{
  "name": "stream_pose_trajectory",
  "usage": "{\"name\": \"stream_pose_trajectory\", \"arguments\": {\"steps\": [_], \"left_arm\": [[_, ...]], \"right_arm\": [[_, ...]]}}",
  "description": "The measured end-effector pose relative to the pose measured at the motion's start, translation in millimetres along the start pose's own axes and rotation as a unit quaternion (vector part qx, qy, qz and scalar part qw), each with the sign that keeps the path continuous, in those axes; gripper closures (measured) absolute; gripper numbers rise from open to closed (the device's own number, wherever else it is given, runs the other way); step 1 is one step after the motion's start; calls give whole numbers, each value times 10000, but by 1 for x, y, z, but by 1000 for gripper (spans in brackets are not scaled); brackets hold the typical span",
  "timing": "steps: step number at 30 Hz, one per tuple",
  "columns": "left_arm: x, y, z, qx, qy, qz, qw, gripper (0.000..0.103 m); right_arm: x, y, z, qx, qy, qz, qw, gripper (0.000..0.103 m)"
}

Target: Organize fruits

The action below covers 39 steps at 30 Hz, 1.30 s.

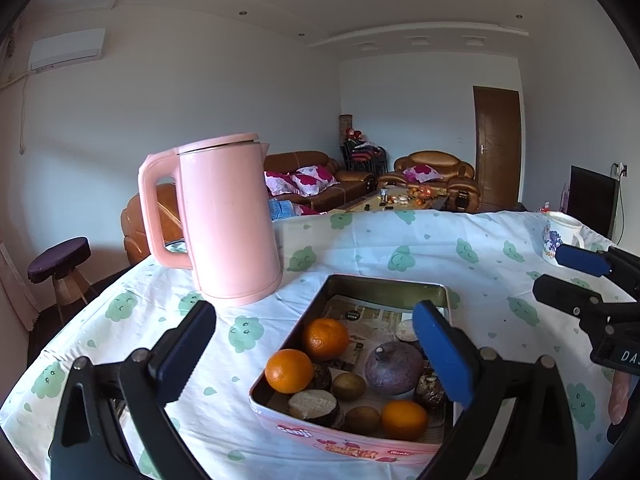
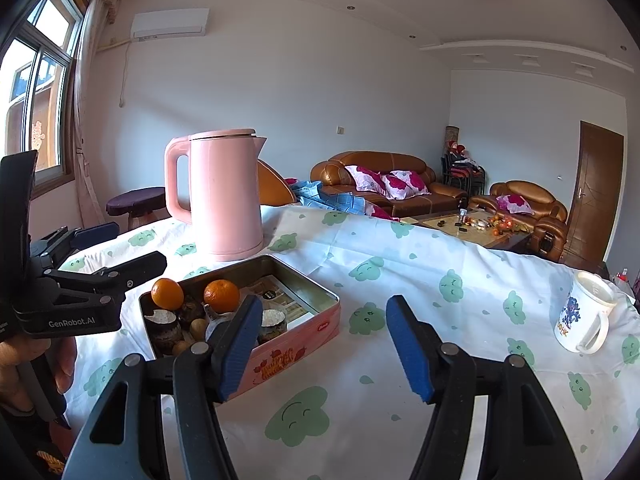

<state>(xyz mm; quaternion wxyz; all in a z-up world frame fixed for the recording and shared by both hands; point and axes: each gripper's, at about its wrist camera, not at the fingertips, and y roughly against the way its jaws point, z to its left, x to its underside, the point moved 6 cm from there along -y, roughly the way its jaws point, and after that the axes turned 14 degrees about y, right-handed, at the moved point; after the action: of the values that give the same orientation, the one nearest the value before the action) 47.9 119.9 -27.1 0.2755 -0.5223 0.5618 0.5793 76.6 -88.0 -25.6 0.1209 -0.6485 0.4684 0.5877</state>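
A pink tin box (image 1: 348,446) sits on the table and holds several fruits: oranges (image 1: 289,371), a dark purple mangosteen (image 1: 394,367), brown kiwis (image 1: 349,386) and dark cut pieces (image 1: 315,407). My left gripper (image 1: 316,354) is open and empty, hovering over the tin's near left part. My right gripper (image 2: 326,344) is open and empty, above the cloth just right of the tin (image 2: 298,354). The oranges (image 2: 221,296) also show in the right wrist view.
A pink kettle (image 1: 230,224) stands behind the tin on the green-patterned white tablecloth (image 1: 400,256). A white printed mug (image 2: 586,312) stands at the right. Beyond the table's far edge are sofas, a coffee table and a stool (image 1: 60,260).
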Motion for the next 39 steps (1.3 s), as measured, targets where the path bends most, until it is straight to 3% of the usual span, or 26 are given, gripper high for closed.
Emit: {"name": "stream_pose_trajectory", "arguments": {"steps": [39], "left_arm": [[3, 4, -19, 311, -149, -6, 9994, 0]], "right_arm": [[7, 10, -8, 197, 86, 5, 9998, 37]]}}
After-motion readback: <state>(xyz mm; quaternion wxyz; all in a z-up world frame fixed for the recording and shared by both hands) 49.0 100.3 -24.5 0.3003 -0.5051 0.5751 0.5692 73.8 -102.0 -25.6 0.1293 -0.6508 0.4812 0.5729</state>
